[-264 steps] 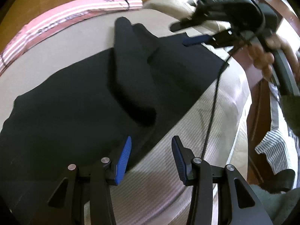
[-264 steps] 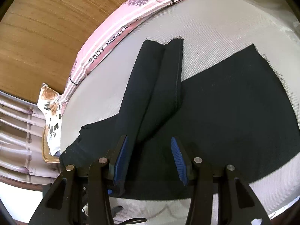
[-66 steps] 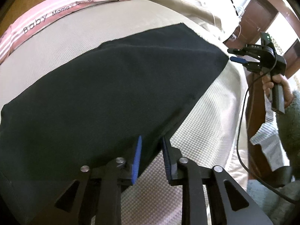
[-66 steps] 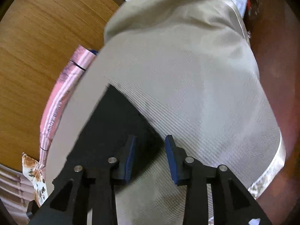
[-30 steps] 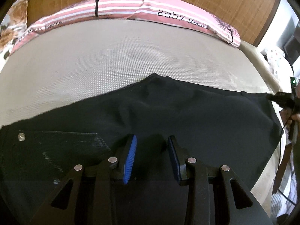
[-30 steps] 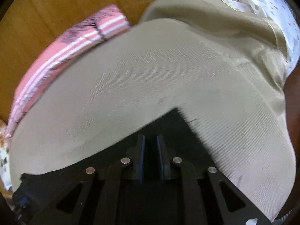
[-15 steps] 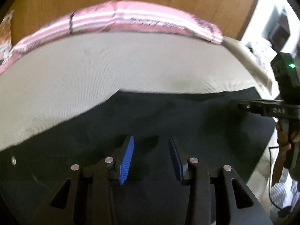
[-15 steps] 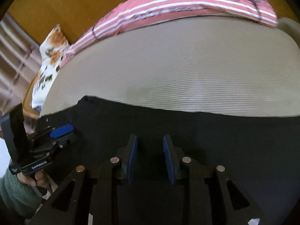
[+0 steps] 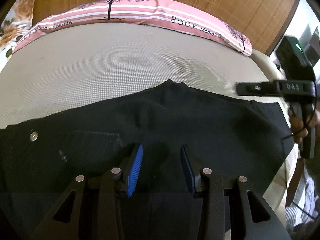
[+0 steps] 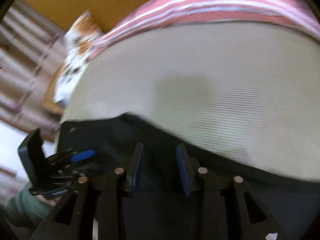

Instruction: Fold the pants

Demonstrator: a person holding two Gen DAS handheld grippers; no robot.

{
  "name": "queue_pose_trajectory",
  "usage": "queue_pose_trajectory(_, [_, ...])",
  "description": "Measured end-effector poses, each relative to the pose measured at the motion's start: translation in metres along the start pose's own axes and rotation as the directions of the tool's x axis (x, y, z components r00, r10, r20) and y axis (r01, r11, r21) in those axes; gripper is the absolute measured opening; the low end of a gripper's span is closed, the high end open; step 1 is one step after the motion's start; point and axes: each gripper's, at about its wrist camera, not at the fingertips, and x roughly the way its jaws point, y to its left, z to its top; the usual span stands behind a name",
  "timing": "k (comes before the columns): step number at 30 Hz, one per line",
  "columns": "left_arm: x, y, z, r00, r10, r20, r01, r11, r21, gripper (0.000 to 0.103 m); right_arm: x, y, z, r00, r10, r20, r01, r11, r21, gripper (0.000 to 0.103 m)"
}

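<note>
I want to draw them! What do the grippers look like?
Each gripper has black angular fingers with silver round rivets and ridged blue pads. The right gripper, seen from the left wrist, carries white lettering, a green light, a thin black cable and a black handle.

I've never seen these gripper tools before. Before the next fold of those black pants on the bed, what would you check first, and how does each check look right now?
1. Pants lie spread on the bed: ok, though a ripple rises at the far edge.
2. Left gripper open and holding nothing: ok.
3. Right gripper open and holding nothing: ok.
4. Right-wrist view sharp enough to aim by: not ok, it is blurred.
5. Grippers apart from each other: ok, each shows at the other view's edge.
6. Pink pillow off the pants: ok, it lies along the far side.
</note>
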Motion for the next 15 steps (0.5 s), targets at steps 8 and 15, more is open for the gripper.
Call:
queue_pose_trajectory(8, [-0.016,0.006,-0.021,1.000,0.025,-0.004,-0.025,1.000,-0.002,0.044,0.068,0.042,0.031,0.984,0.071,-0.163,-0.095,0.984,-0.148,0.040])
queue_pose_trajectory(15, [-0.022,0.023,-0.040,1.000,0.009,0.006,-0.009,0.999,-0.045,0.044,0.073,0.039,0.057,0.987,0.124,-0.103,-0.135,0.985,-0.110,0.012])
